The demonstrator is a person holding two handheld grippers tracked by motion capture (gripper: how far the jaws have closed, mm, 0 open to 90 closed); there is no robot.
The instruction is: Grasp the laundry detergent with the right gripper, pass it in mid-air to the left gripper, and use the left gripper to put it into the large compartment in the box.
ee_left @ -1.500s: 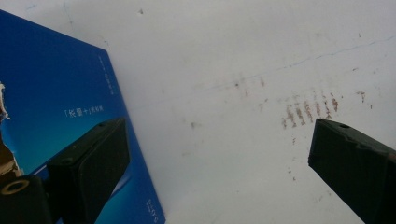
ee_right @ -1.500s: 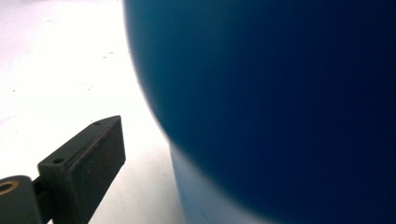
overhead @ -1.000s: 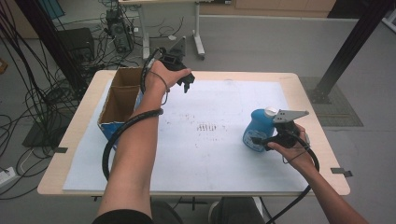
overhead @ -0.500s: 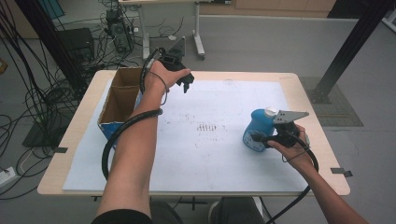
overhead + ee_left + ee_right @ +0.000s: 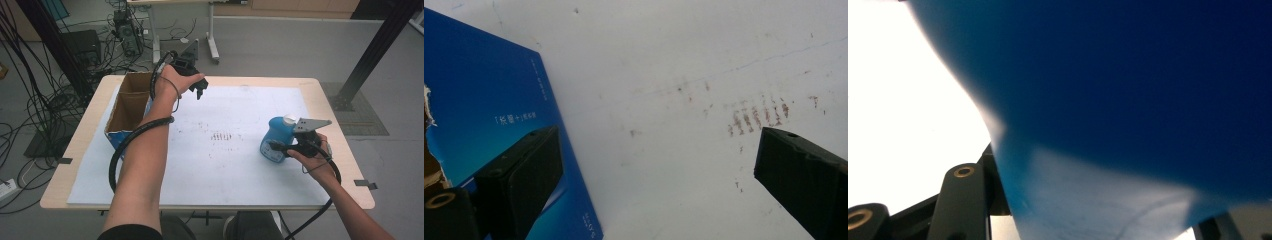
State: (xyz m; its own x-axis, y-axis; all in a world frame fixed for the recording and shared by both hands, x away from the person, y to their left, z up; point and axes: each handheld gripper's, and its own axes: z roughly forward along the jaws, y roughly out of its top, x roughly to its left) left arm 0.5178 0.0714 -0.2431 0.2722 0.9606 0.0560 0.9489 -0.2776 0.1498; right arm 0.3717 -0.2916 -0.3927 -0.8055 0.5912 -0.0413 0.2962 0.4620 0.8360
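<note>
Bottle: blue bottle (image 5: pixel 276 141) with a white cap, upright on the right part of the white sheet (image 5: pixel 235 175) covering the desk (image 5: pixel 80 150); seen very close in the right gripper view (image 5: pixel 1128 100).
Right gripper: right gripper (image 5: pixel 280 147) level at the bottle's side, fingers having just closed in and now clamped on the bottle's body.
Step in hand: grasp made, bottle not yet lifted, by the look of it.
Next move: likely a steady lift, keeping the bottle upright, then a carry leftward towards the box.
Left gripper: left gripper (image 5: pixel 197 89) held above the desk's far left, fingers (image 5: pixel 519 175) spread wide, holding nothing.
Box: open cardboard box (image 5: pixel 131 102) with a blue side, at the desk's left edge, well apart from the bottle.
</note>
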